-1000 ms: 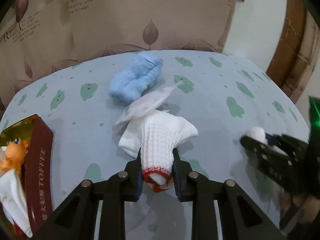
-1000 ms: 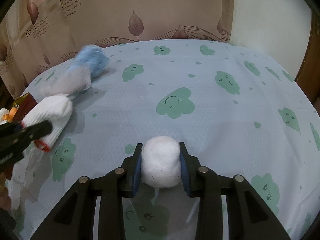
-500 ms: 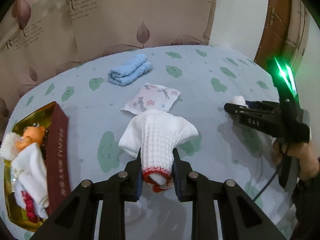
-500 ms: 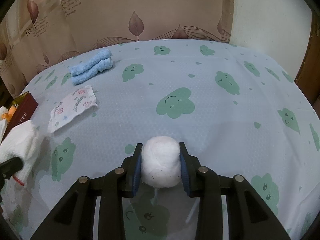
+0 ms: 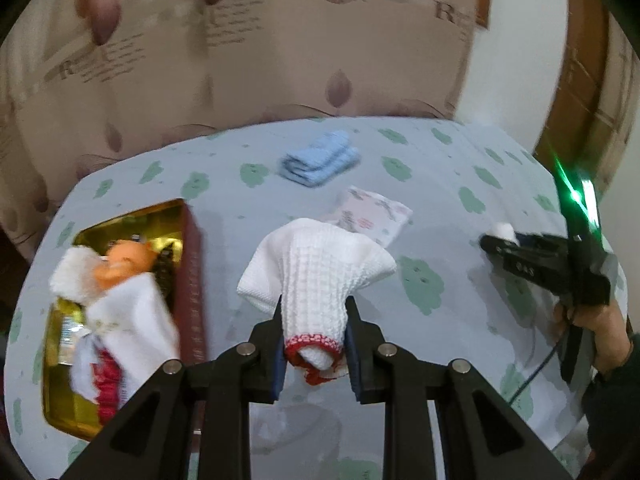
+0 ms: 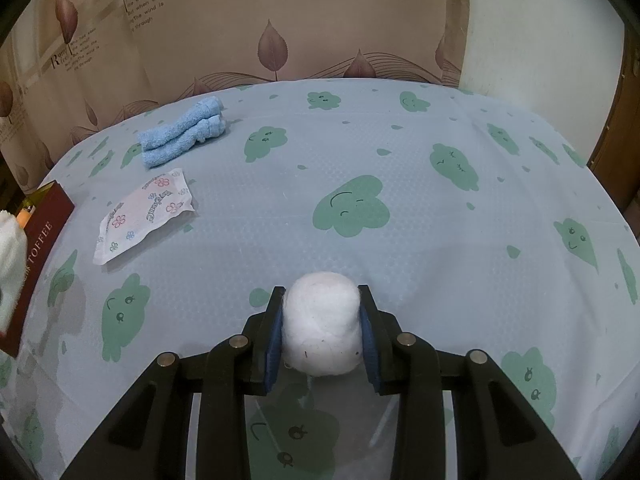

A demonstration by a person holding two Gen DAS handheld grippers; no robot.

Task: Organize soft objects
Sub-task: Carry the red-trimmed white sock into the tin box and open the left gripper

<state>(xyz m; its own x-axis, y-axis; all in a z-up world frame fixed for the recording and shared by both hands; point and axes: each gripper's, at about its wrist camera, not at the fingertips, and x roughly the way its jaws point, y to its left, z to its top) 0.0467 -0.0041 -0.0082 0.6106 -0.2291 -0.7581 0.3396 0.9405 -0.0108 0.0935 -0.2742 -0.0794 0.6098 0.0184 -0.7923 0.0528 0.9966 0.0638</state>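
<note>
White waffle-knit cloth [image 5: 320, 272], red trim. White cotton ball [image 6: 320, 322]. Light-blue towel [image 6: 182, 132]. Pale-blue tablecloth [image 6: 400, 152], green clouds. Maroon-gold tin [image 5: 192, 280].

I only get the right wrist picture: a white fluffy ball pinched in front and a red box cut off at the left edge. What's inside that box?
Observer: The gold-lined toffee box holds an orange-faced doll and white cloths.
Operator: And the other gripper?
Observer: The left gripper is shut on a white waffle-knit cloth with a red edge.
Operator: Who holds my gripper?
Observer: A hand with a dark sleeve grips the right gripper, under a green light.
</note>
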